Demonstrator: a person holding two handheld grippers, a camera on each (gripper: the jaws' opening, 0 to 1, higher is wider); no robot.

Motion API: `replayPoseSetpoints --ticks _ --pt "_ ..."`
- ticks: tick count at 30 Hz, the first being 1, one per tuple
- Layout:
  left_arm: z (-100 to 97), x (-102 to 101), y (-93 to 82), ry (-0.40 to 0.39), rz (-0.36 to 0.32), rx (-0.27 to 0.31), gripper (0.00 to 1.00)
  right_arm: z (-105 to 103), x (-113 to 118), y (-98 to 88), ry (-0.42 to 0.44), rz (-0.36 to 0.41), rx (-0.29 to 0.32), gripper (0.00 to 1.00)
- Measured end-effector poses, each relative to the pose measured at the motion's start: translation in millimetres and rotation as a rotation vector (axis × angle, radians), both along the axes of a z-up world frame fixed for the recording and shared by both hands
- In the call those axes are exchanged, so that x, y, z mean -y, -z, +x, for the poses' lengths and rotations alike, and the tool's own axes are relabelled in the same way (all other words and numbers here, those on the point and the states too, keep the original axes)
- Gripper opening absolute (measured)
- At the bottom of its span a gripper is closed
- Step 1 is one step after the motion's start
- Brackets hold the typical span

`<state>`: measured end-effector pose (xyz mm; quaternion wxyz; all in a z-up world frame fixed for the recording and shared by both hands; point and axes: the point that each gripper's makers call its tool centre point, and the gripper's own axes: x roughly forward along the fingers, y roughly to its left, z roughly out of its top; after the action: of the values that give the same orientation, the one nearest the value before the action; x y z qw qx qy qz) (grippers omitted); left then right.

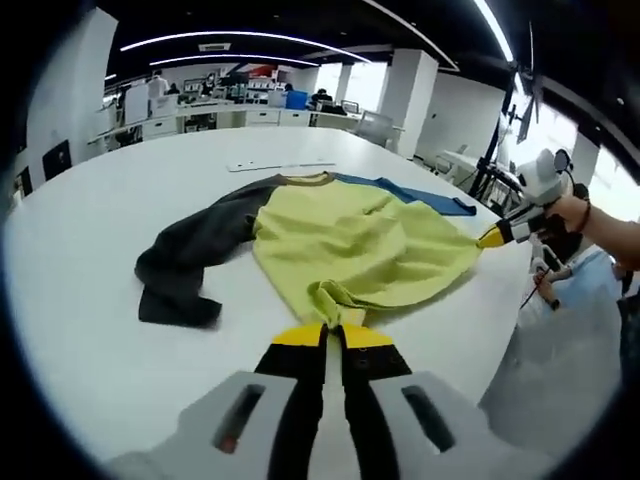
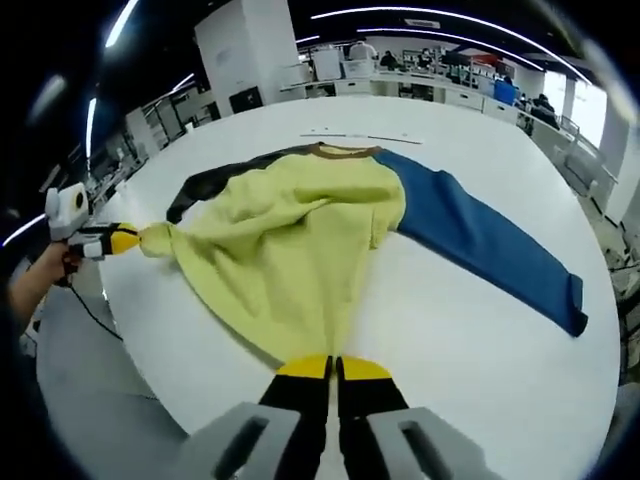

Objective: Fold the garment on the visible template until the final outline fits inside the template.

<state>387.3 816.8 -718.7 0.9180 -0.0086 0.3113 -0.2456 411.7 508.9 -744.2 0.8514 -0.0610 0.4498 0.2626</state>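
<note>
**Hem gripped at both corners, first fold pending**

The left gripper [image 1: 333,338] is clamped on the sweatshirt [image 1: 350,240] at one hem corner; the right gripper [image 2: 333,368] is clamped on the other. The sweatshirt lies face down on the white table [image 1: 90,250], dark sleeve [image 1: 190,255] and blue sleeve [image 2: 480,235] spread. The template is possibly the faint strip beyond the collar. Next: lift the hem evenly and carry it toward the collar.

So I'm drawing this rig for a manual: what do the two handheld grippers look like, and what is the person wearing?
Each gripper, left gripper and right gripper, has two black jaws with yellow tips rising from a pale grey body with dark slots. Seen from the other side, the right gripper has a white rounded housing and a dark trailing cable. The person's wrist wears a dark band.
</note>
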Motion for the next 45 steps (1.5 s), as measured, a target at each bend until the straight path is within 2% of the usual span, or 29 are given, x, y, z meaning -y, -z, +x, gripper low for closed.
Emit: replayPoseSetpoints --ticks 8,16,24,37,41,45 --pt "-18.9 0.2 5.6 0.059 0.082 -0.002 0.02 -25.8 12.9 8.3 0.033 -0.018 -0.032 0.00" --pt "-34.1 -10.1 18.4 0.119 0.240 -0.007 0.02 -45.1 27.0 18.1 0.061 -0.031 -0.069 0.00" --pt "-47.8 -13.7 27.1 0.168 0.271 -0.032 0.01 -51.5 41.9 21.8 0.101 -0.038 -0.078 0.00" --pt "-62.9 -11.0 34.2 0.233 0.336 -0.073 0.00 -55.2 43.9 27.3 0.114 -0.044 -0.100 0.00" --pt "-67.1 -12.4 38.0 0.232 0.349 -0.091 0.00 -55.3 44.3 27.0 0.125 -0.037 -0.102 0.00" --pt "-69.9 -13.5 39.4 0.211 0.325 -0.105 0.01 -56.0 44.1 27.3 0.135 -0.025 -0.107 0.00"
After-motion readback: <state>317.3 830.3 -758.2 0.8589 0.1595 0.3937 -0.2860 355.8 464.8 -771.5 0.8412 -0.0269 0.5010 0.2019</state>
